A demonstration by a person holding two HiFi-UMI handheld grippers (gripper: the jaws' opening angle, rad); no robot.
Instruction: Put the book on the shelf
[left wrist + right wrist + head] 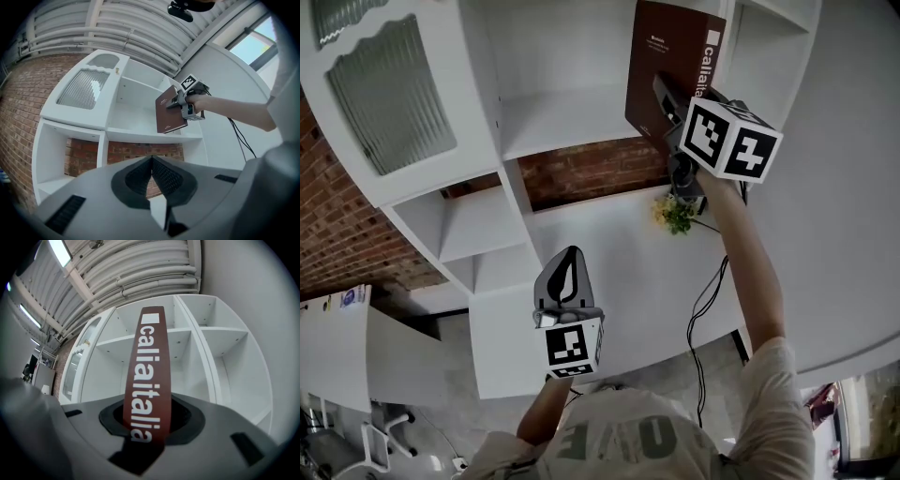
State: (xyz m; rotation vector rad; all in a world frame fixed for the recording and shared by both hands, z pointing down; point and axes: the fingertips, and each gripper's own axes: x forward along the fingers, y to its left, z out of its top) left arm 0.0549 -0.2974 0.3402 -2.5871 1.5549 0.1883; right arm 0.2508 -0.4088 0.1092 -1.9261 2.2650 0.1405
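A brown book (pixel 667 66) with white lettering on its spine is clamped in my right gripper (pixel 673 101), raised at the mouth of an upper compartment of the white shelf unit (pixel 553 117). In the right gripper view the spine (pixel 147 371) runs upright between the jaws of the right gripper (pixel 147 420), with the open compartments behind it. The left gripper view shows the book (pixel 168 115) tilted, its lower edge close above a shelf board (pixel 140 136). My left gripper (pixel 568 277) hangs lower, in front of the unit, shut and holding nothing; its pads (pixel 140 178) meet.
A small yellow-green plant (pixel 675 214) stands on the board just under the right gripper. A ribbed glass door (pixel 389 89) closes the unit's left part. Brick wall (pixel 591 173) shows through the open back. A black cable (pixel 703 300) hangs along the right arm.
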